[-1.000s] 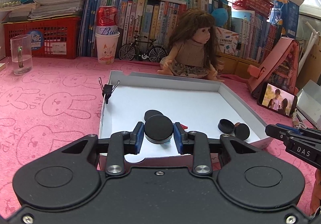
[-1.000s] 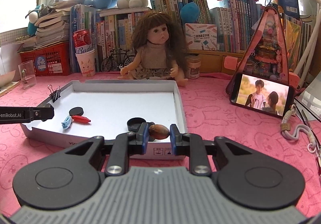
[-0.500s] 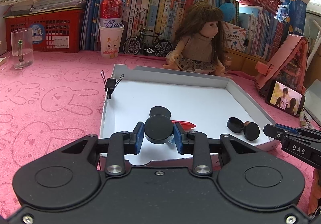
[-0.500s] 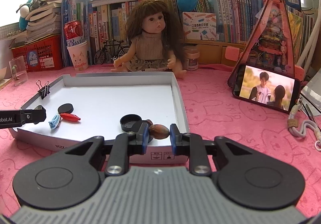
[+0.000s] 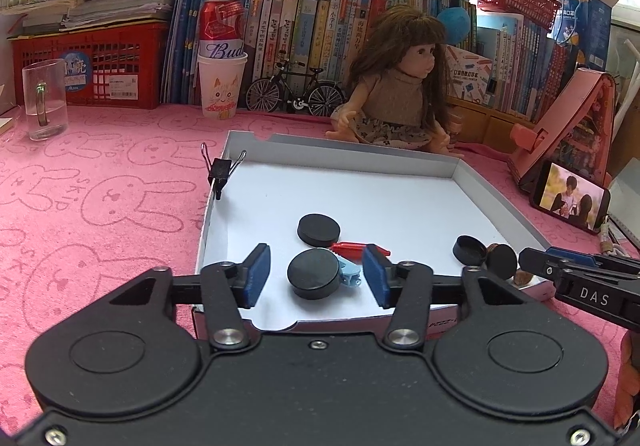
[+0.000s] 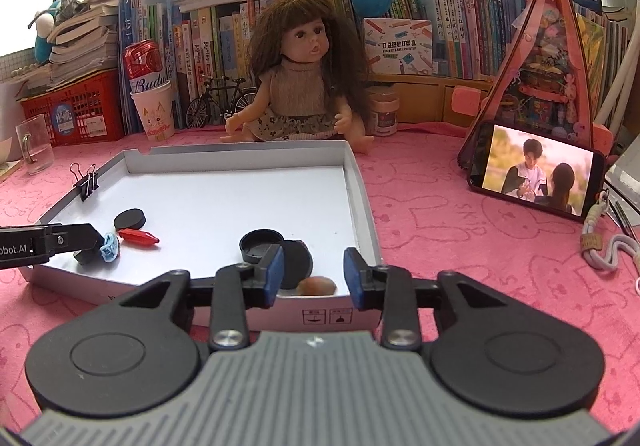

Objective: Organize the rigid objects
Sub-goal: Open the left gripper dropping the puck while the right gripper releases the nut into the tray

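Both pairs of fingers stand parted over the near edge of the white box lid (image 5: pixel 500 206), and both have just been opening. On the left gripper (image 5: pixel 316 276) the blue pads (image 5: pixel 256 276) are clear of a black disc (image 5: pixel 314 279) that lies between them on the lid floor, touched by neither. On the right gripper (image 6: pixel 314 272) the pads (image 6: pixel 354 278) have let go of a small brown nut (image 6: pixel 316 286), which lies between them just inside the lid's near wall, free of both.

Inside the lid, left to right as the left wrist camera sees it: a binder clip (image 5: pixel 222 171) pinched onto the left wall; a second black disc (image 5: pixel 319 230) beyond the freed one; a red peg (image 5: pixel 354 247) and a light blue clip (image 5: pixel 350 273) just beside the freed disc, the blue one touching it; then, toward the right wall, an upturned black cap (image 5: pixel 469 250) and a black disc on edge (image 5: pixel 501 261) leaning beside it, with the nut (image 5: pixel 522 278) just beyond that.

The lid sits on a pink cloth (image 5: pixel 100 206) printed with rabbits. Behind the lid, left to right: a glass mug (image 5: pixel 42 104), a red crate (image 5: pixel 92 66) under stacked books, a paper cup (image 5: pixel 222 86) holding a red can, a model bicycle (image 5: pixel 294 94), a seated doll (image 5: pixel 394 86) at the lid's far wall, and a phone (image 5: pixel 570 198) playing video, propped against a pink stand. Books and plush toys fill the shelf behind.
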### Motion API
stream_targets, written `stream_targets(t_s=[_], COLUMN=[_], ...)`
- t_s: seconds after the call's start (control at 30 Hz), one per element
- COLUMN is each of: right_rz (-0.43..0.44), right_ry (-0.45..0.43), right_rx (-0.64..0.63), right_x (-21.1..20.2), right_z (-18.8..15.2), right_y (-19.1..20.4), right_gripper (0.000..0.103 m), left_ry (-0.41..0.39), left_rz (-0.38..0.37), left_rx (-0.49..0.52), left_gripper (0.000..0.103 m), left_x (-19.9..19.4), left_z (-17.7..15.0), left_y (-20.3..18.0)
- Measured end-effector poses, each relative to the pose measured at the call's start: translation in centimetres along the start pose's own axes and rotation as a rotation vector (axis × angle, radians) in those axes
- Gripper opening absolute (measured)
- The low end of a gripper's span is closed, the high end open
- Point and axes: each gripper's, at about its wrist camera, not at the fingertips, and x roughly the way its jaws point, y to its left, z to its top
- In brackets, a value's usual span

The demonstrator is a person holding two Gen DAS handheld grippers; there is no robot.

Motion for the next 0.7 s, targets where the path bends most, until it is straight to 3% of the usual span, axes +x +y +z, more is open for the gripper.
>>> stream_targets(t_s=[0.17,0.23,0.7], right_rz=[0.012,0.021,0.116], right_ry=[-0.009,-0.015,-0.103], right_rx=[0.009,0.013,-0.005], right_x=[-0.7,-1.1,-5.4], right_z=[-0.1,-0.1,-0.1], right_y=[-0.1,-0.1,0.4], right_gripper=[0.066,0.069,0.087], left_ry=[-0.018,-0.027,-0.061], left_rz=[-0.025,-0.037,-0.116], left_rx=[0.005,0.009,0.033], left_gripper=[0.072,0.075,0.081], left_x=[-1.1,-1.6,-5.3], left_z=[0.1,0.1,-0.2], left_y=[-0.1,-0.2,-1.0])
